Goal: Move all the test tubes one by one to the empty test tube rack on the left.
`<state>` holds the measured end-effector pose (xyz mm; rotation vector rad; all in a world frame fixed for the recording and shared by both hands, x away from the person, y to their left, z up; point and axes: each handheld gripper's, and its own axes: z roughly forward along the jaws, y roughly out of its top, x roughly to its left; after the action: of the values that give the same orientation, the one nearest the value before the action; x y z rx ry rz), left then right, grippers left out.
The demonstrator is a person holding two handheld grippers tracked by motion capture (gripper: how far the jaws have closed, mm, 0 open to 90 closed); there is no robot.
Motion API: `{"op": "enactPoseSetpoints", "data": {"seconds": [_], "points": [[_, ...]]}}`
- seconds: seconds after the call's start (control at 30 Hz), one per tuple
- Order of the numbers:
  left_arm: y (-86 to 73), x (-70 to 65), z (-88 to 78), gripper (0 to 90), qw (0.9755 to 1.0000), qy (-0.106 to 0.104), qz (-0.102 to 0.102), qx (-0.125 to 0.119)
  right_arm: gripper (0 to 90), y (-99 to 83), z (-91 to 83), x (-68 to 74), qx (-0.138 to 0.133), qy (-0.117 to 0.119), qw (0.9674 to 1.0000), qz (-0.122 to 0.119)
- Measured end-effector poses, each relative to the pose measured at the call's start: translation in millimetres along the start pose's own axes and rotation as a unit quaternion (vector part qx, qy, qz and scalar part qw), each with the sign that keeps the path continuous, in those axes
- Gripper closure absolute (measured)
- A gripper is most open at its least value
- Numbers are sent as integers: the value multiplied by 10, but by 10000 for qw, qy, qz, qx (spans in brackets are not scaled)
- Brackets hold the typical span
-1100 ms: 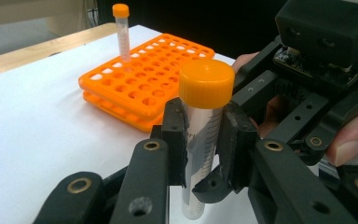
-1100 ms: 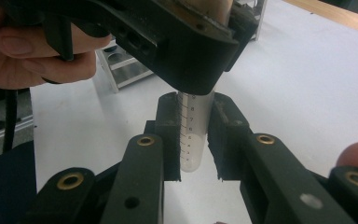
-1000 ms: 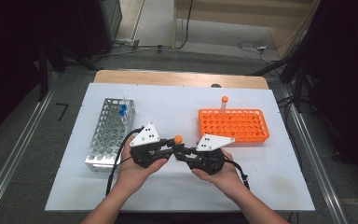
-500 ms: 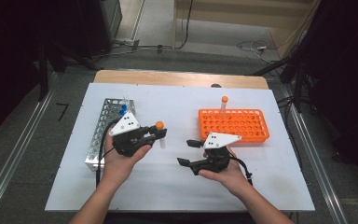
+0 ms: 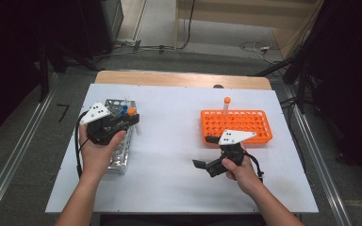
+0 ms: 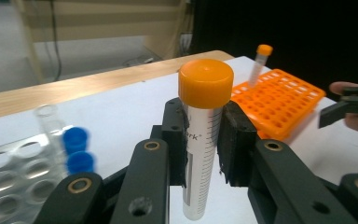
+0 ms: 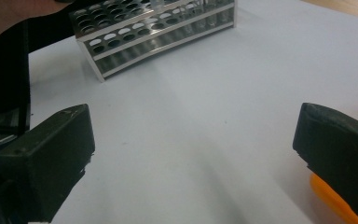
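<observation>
Two forearms in, hands well apart.
The left hand-held gripper [image 5: 131,119] is clamped tight, held level; the right hand-held gripper [image 5: 205,151] has just been opening, jaws wide with nothing between.

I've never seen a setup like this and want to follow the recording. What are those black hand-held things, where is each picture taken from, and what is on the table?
A person sits at a white table and holds a two-jaw clamp tool in each hand. The high view looks down from above; the other two cameras ride on the tools and look along their jaws. The left gripper is shut on an orange-capped tube, held upright near the metal rack, which holds blue-capped tubes. The right gripper has just been opening; its jaws stand wide apart with nothing between them. Beside it is an orange rack with one orange-capped tube standing in it.
</observation>
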<state>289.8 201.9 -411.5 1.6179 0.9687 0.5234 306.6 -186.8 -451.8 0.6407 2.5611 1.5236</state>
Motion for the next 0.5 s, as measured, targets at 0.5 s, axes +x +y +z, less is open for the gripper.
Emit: {"op": "enactPoseSetpoints", "data": {"seconds": [0.5], "points": [[-22,183,-69,748,9980,619,37,-84,0,-35,-35,-70,17,-136,9999,96]]}}
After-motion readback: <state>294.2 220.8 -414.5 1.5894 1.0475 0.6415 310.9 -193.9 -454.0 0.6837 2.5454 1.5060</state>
